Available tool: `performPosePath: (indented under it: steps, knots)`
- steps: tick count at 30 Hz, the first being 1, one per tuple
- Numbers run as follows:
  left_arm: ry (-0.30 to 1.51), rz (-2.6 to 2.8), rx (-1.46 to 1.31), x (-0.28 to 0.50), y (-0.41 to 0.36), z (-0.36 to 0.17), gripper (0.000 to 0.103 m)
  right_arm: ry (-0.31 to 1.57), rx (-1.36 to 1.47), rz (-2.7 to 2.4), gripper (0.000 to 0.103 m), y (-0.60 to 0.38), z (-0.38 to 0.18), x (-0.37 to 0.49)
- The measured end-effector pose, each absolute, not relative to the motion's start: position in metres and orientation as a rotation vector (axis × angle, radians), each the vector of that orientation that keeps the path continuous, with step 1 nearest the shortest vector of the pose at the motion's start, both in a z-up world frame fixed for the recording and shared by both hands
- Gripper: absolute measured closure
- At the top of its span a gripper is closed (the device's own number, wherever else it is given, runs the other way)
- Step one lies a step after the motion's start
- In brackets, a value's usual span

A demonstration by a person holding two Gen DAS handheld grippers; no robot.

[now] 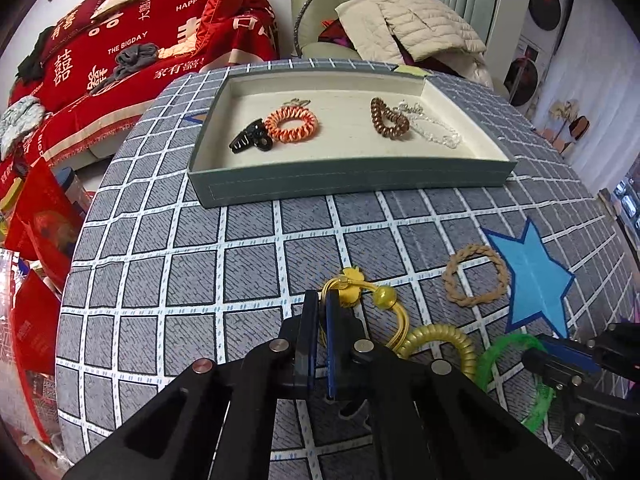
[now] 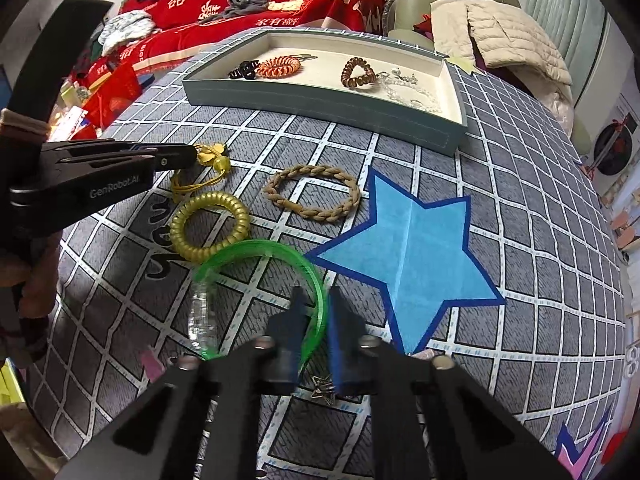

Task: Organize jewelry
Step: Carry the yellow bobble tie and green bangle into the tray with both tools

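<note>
On the checked tablecloth, my left gripper (image 1: 321, 309) is shut on the thin cord of a yellow hair tie (image 1: 352, 283) with a flower and a bead; the right wrist view shows that gripper (image 2: 178, 161) at the tie (image 2: 214, 156) too. My right gripper (image 2: 320, 312) is shut on the band of a green translucent bracelet (image 2: 256, 247), also seen from the left (image 1: 505, 343). A gold spiral tie (image 2: 212, 199) and a tan braided tie (image 2: 316, 213) lie loose between them. The grey tray (image 1: 352, 178) holds a black claw clip (image 1: 250, 142), two spiral ties and a clear bead bracelet.
A blue star (image 2: 416, 252) is printed on the cloth right of the braided tie. A small metal star charm (image 2: 322, 390) lies under my right gripper. Beyond the table are a red-covered sofa (image 1: 132, 52) and a chair with a beige jacket (image 1: 416, 24).
</note>
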State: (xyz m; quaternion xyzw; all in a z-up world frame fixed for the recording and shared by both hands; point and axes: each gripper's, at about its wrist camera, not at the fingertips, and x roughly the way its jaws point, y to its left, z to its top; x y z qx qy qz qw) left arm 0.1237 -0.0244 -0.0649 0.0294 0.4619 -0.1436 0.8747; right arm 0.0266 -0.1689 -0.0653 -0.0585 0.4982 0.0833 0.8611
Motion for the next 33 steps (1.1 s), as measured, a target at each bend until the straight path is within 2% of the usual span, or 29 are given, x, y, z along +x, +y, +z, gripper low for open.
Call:
performPosePath:
  steps: [33]
  knots:
    - [0.791,-0.394,0.000,0.139,-0.021,0.020,0.078,0.907,0.141,0.120,0.095,-0.235,0.001,0.064]
